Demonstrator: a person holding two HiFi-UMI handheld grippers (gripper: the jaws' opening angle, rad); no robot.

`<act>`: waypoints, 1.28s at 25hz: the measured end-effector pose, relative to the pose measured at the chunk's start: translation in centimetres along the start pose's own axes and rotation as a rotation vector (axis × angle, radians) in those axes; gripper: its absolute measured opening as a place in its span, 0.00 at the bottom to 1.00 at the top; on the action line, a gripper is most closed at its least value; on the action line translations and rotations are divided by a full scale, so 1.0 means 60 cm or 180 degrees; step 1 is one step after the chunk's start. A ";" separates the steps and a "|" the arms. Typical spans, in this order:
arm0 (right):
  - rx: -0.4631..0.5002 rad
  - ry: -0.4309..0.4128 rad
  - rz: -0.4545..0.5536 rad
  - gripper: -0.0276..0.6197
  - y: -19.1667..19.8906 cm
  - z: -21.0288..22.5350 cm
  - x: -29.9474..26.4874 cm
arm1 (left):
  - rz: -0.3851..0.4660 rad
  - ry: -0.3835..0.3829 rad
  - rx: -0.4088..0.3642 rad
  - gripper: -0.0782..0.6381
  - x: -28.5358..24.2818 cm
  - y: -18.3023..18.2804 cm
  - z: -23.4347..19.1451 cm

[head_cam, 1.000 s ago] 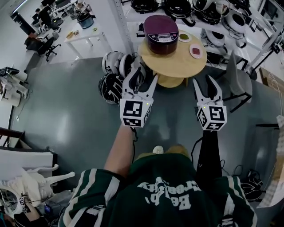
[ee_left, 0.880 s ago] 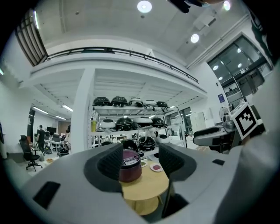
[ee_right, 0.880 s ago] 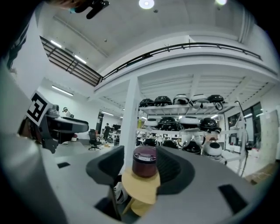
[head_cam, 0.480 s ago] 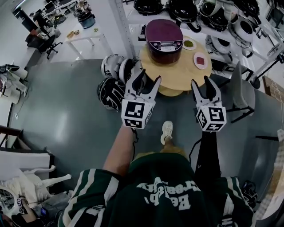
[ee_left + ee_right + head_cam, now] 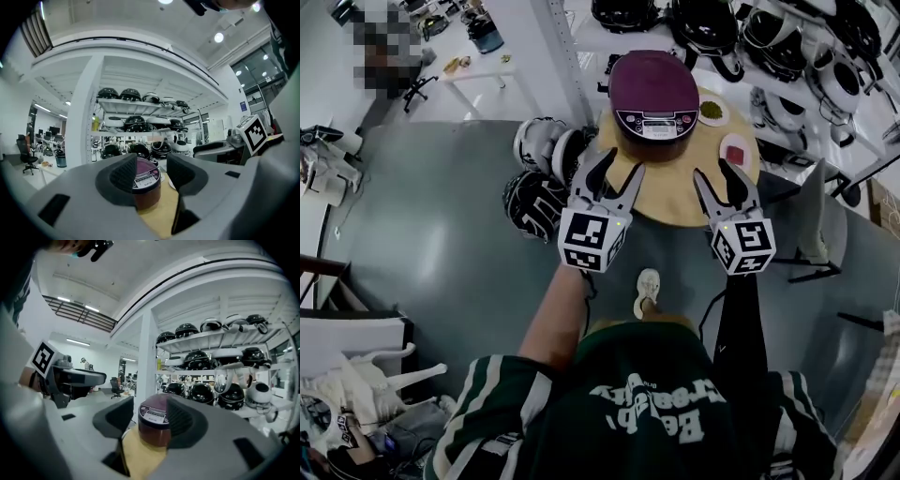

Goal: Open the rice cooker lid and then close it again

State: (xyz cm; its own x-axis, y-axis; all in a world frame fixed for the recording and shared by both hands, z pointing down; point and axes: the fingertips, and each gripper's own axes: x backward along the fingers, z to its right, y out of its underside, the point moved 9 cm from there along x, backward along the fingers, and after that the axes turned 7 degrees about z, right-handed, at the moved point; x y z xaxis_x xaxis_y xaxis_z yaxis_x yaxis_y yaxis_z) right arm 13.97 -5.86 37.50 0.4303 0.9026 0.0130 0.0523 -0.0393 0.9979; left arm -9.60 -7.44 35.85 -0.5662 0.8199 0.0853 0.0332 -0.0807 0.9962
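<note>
A maroon rice cooker [image 5: 654, 94] with a grey control panel stands lid-down on a round wooden table [image 5: 675, 202]. Both grippers hover short of the table's near edge, pointing at the cooker and touching nothing. My left gripper [image 5: 617, 161] is on the left; its jaws are closing with nothing between them. My right gripper [image 5: 718, 172] stands open and empty. In the left gripper view the rice cooker [image 5: 146, 180] shows far off between the jaws of the left gripper [image 5: 152, 171]. In the right gripper view the rice cooker [image 5: 152, 423] likewise sits beyond the right gripper [image 5: 151, 418].
A small green dish [image 5: 712, 112] and a pink plate [image 5: 736, 148] sit on the table right of the cooker. Several black and white cookers lie on the floor [image 5: 539, 173] left of the table and fill the shelves [image 5: 787, 37] behind. A grey chair [image 5: 811, 216] stands at the right.
The person has stepped toward the table and both grippers have moved forward with them, so the cooker is nearer. The left jaws have narrowed a little.
</note>
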 end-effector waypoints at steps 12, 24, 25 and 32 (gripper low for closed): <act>-0.0135 -0.0584 -0.0285 0.38 0.062 0.109 -0.188 | -0.0248 0.0118 0.0242 0.33 -0.192 0.064 -0.055; -0.0014 -0.1157 -0.0609 0.38 0.100 0.124 -0.272 | -0.0632 0.0423 0.0445 0.37 -0.271 0.129 -0.073; -0.0008 -0.1204 -0.0639 0.38 0.104 0.125 -0.280 | -0.0665 0.0442 0.0453 0.37 -0.278 0.135 -0.077; 0.0092 -0.1206 -0.0813 0.36 0.124 0.143 -0.339 | -0.0862 0.0437 0.0312 0.38 -0.314 0.169 -0.116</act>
State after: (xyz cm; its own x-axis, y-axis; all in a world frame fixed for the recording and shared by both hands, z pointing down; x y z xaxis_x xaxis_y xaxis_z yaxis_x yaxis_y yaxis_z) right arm 13.30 -28.20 44.11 0.6993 0.6647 -0.2630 0.2224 0.1474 0.9638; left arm -4.30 -27.67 44.19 -0.6710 0.7193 -0.1799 -0.0584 0.1906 0.9799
